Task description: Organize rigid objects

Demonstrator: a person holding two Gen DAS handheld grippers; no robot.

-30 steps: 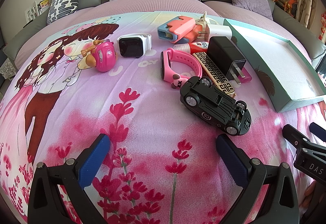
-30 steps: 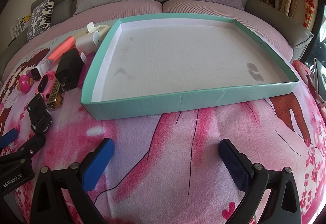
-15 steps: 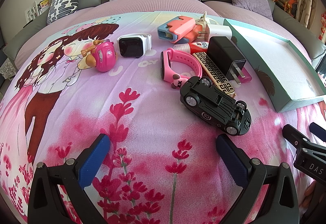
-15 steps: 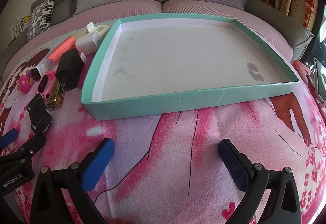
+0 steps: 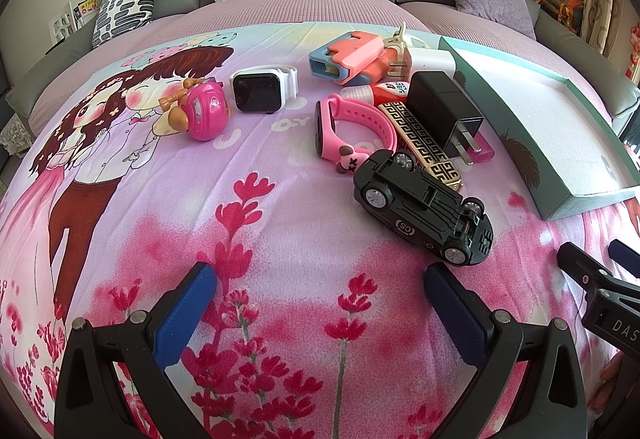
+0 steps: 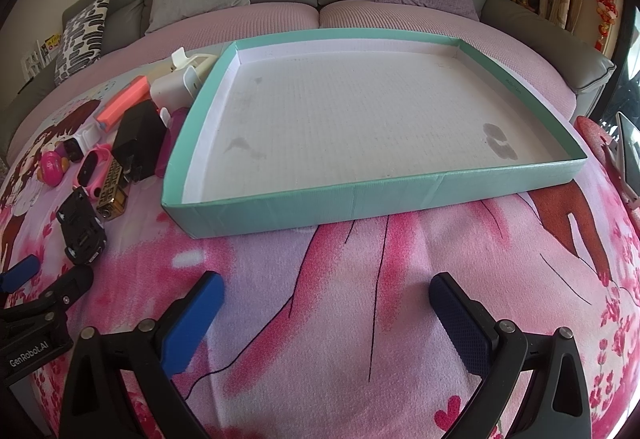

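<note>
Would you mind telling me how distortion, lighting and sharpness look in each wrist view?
Left wrist view: strong fisheye bowing, dark vignetted corners, even daylight, toy car sharp, soft shadows. Right wrist view: same bowing curves the tray walls; bright, no glare, grey smudges on its floor; both views crisp.

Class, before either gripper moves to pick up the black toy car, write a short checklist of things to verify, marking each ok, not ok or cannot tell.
1. Left gripper open and holding nothing: ok.
2. Right gripper open and holding nothing: ok.
3. Black toy car nearest the left gripper, nothing in between: ok.
4. Car resting on its wheels: not ok, its underside faces up.
5. Teal tray has bare floor to receive items: ok.
6. Car free of the gold patterned box: cannot tell.
</note>
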